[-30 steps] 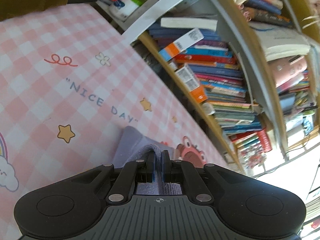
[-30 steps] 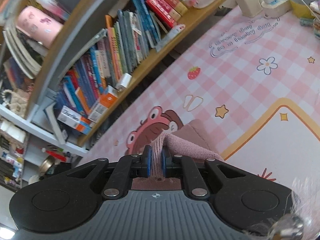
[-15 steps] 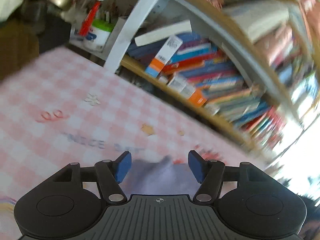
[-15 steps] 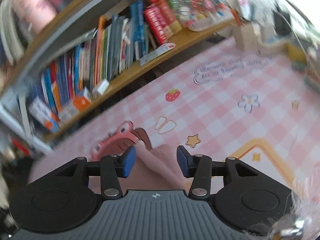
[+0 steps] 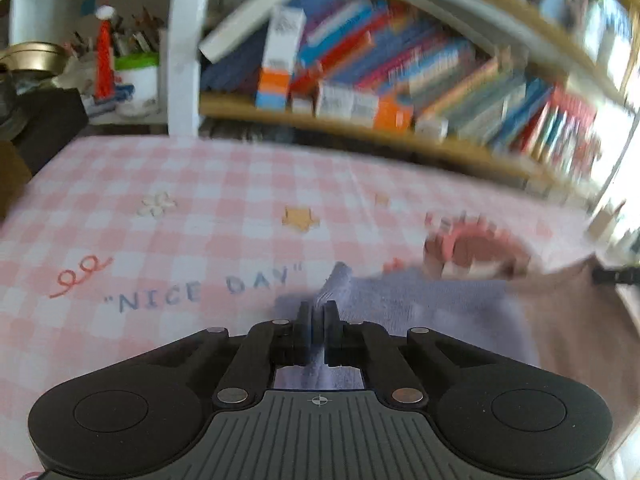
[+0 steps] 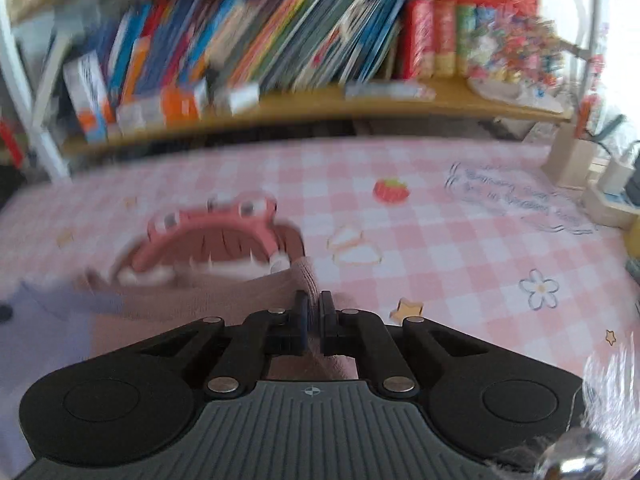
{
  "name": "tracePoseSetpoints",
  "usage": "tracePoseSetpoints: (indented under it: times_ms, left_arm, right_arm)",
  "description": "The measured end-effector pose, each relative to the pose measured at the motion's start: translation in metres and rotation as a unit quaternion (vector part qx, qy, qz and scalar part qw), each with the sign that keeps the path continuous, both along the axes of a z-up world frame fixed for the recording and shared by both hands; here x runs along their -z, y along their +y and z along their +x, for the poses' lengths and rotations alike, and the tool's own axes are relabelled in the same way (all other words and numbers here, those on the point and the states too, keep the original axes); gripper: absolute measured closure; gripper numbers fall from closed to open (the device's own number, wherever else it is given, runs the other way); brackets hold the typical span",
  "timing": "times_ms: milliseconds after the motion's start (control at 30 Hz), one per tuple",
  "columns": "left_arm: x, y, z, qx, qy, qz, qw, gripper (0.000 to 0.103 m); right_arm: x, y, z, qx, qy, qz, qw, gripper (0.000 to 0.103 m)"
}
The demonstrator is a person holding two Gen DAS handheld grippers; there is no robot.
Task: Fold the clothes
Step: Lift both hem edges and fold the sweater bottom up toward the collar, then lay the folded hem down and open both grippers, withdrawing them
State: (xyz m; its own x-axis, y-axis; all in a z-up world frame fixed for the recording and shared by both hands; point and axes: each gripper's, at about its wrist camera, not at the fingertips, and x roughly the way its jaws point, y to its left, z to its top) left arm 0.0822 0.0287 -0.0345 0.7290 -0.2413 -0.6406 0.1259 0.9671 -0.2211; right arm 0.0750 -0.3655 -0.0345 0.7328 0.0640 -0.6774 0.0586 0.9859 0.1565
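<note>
Jaws just closed: left gripper (image 5: 318,312) pinches lilac cloth (image 5: 420,304), right gripper (image 6: 314,304) pinches pink cloth (image 6: 224,296)

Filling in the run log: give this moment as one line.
left gripper: shut on lavender cloth | right gripper: shut on mauve cloth | surface: pink checked mat

Left claw (image 5: 318,312) reclosed on lavender cloth (image 5: 420,304), right claw (image 6: 313,304) on pink cloth (image 6: 224,296)

Checked worktop (image 5: 208,184) lay open ahead and to both sides, blocked at its far edge by the bookshelf (image 6: 304,108), with a pen cup (image 5: 138,80) far-left and small boxes (image 6: 608,204) far-right.
</note>
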Motion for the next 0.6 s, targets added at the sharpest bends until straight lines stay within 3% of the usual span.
tracePoseSetpoints:
  times_ms: [100,267,433,500,533,600]
  left_arm:
    - [0.009,0.005,0.010,-0.015,0.018,-0.008,0.9997,0.099]
    - [0.018,0.004,0.019,-0.019,0.036,-0.012,0.9991,0.098]
    - [0.018,0.010,0.019,-0.022,0.042,-0.023,0.9986,0.088]
    - [0.015,0.013,0.017,-0.026,0.043,-0.029,0.9983,0.084]
    - [0.011,0.015,0.014,-0.028,0.039,-0.031,0.9983,0.082]
    - [0.004,0.020,0.006,-0.030,0.031,-0.038,0.9984,0.082]
  right_arm:
    - [-0.001,-0.012,-0.002,0.036,-0.005,0.029,0.999,0.098]
    - [0.030,-0.012,0.017,0.051,0.046,0.024,0.997,0.098]
    - [0.033,-0.013,0.019,0.045,0.051,0.030,0.997,0.097]
    - [0.030,-0.014,0.017,0.048,0.049,0.032,0.997,0.090]
    - [0.028,-0.015,0.015,0.053,0.048,0.031,0.997,0.078]
    - [0.020,-0.016,0.005,0.062,0.038,0.025,0.997,0.068]
